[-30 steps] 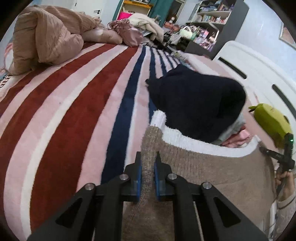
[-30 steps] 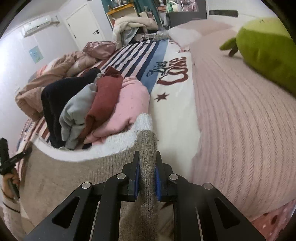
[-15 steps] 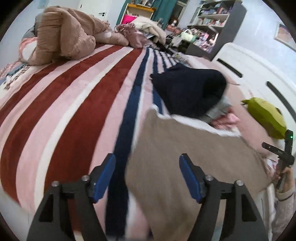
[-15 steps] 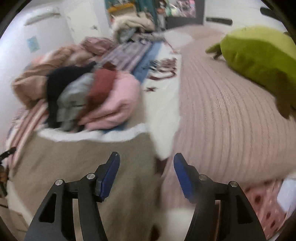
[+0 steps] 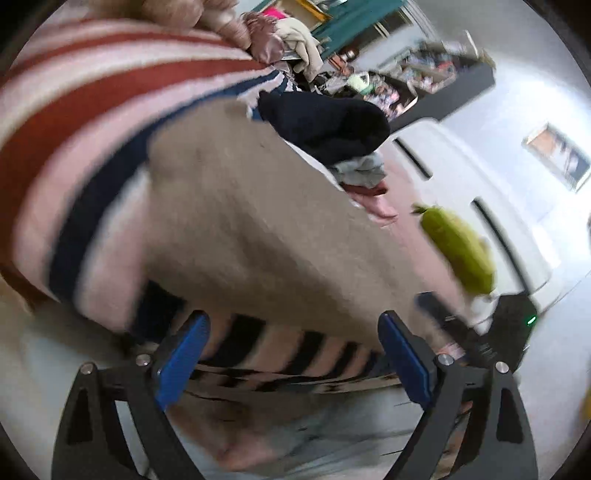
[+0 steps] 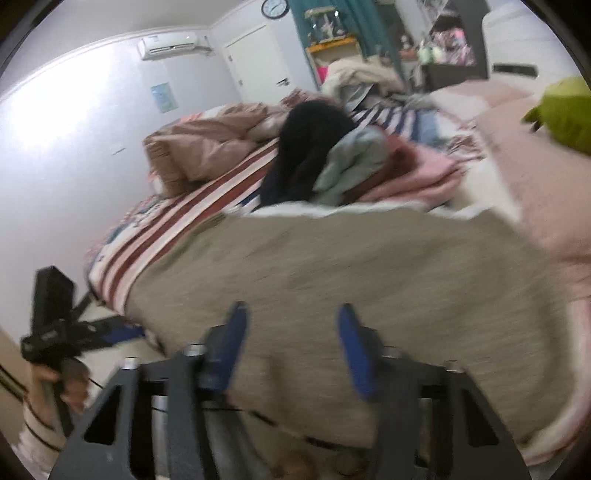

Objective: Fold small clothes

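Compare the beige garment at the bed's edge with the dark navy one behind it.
The beige garment is spread out flat and wide; the navy garment is bunched into a tall heap. The beige one lies alone at the near edge of the bed with a white band along its far edge; the navy one sits in a pile against grey, red and pink clothes. Both rest on the striped blanket, and neither gripper holds either.

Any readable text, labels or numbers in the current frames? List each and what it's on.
None readable.
Wall clock: numerals too small and blurred.
Blue paper on the wall: print too blurred.
Striped blanket: dark lettering smeared by motion.
Framed picture: no legible text.
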`<move>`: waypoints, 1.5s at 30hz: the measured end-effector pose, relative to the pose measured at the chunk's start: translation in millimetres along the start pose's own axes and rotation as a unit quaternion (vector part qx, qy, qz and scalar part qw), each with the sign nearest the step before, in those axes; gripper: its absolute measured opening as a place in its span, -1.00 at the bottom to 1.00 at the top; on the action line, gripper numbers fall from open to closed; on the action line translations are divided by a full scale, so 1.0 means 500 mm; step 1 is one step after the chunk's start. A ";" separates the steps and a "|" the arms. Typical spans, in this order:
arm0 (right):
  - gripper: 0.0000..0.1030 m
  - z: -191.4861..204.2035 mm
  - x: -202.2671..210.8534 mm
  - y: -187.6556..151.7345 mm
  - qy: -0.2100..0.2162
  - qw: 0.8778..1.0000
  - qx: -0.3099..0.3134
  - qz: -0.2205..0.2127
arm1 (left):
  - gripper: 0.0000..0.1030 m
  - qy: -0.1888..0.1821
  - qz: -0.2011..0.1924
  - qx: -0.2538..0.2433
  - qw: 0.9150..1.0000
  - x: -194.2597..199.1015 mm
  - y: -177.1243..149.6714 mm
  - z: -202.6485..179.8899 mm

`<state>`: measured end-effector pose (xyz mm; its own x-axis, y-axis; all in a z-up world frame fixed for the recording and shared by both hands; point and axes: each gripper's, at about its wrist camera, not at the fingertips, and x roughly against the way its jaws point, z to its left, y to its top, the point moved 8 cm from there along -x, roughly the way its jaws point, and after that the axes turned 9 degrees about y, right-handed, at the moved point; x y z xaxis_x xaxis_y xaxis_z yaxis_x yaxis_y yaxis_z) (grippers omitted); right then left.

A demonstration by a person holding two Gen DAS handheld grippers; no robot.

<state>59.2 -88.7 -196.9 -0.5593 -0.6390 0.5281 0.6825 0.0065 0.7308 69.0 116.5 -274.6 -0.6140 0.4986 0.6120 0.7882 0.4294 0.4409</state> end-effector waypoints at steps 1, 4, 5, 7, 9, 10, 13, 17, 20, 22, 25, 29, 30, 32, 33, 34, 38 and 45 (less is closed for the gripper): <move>-0.64 0.009 -0.014 -0.001 0.001 1.000 0.001 0.001 | 0.75 -0.014 0.000 0.005 1.000 -0.006 -0.007 -0.009; -0.80 0.022 -0.039 -0.002 -0.006 1.000 0.017 0.010 | 0.75 -0.040 -0.021 0.003 0.999 -0.025 0.001 -0.034; -0.80 0.022 -0.045 -0.004 -0.011 1.000 0.020 0.015 | 0.75 -0.032 -0.030 -0.001 0.999 -0.033 0.009 -0.037; -0.80 0.016 -0.068 -0.023 -0.028 0.999 0.019 0.042 | 0.75 -0.018 -0.041 -0.001 0.999 -0.049 0.027 -0.037; -0.86 0.004 -0.083 -0.041 -0.037 0.997 0.023 0.062 | 0.75 -0.017 -0.051 0.009 0.998 -0.065 0.050 -0.038; -0.86 0.001 -0.091 -0.050 -0.042 0.997 0.029 0.065 | 0.75 -0.018 -0.054 0.009 0.998 -0.071 0.058 -0.041; -0.86 0.008 -0.090 -0.054 -0.057 0.996 0.042 0.062 | 0.75 -0.012 -0.066 -0.007 0.998 -0.082 0.083 -0.050; -0.83 0.013 -0.089 -0.058 -0.067 0.994 0.062 0.063 | 0.10 0.020 -0.084 -0.039 0.995 -0.095 0.108 -0.075; -0.81 0.012 -0.088 -0.058 -0.062 0.994 0.061 0.061 | -0.41 0.041 -0.116 -0.094 0.988 -0.076 0.120 -0.110; -0.81 0.011 -0.082 -0.058 -0.054 0.995 0.055 0.059 | -0.55 0.059 -0.127 -0.143 0.980 -0.070 0.121 -0.141; -0.73 0.006 -0.068 -0.052 -0.025 0.997 0.041 0.057 | -0.63 0.055 -0.146 -0.213 0.964 -0.058 0.115 -0.213; -0.29 -0.028 0.025 -0.017 0.014 1.000 -0.001 0.003 | -0.64 0.032 -0.151 -0.315 0.936 -0.061 0.097 -0.330; -0.26 -0.041 0.055 -0.007 0.009 1.000 -0.003 -0.015 | -0.64 0.035 -0.146 -0.342 0.928 -0.073 0.091 -0.357; -0.25 -0.087 0.137 0.014 -0.015 0.998 -0.014 -0.057 | -0.64 0.025 -0.123 -0.395 0.910 -0.109 0.062 -0.414; -0.25 -0.106 0.168 0.020 -0.025 0.997 -0.020 -0.072 | -0.65 0.014 -0.109 -0.415 0.903 -0.125 0.044 -0.436; -0.25 -0.137 0.216 0.027 -0.042 0.994 -0.031 -0.094 | -0.65 -0.001 -0.089 -0.445 0.891 -0.151 0.016 -0.466; -0.20 -0.216 0.332 0.022 -0.088 0.984 -0.062 -0.144 | -0.65 -0.016 -0.031 -0.530 0.847 -0.241 -0.090 -0.532; -0.20 -0.310 0.410 -0.021 -0.136 0.972 -0.106 -0.156 | -0.41 -0.036 0.023 -0.564 0.824 -0.291 -0.193 -0.547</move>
<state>10.3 -339.0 -163.6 -0.8393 -0.3563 0.4106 0.5246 -0.3328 0.7836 94.0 -203.5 -226.8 -0.5519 0.5553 0.6222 0.3234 -0.5452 0.7734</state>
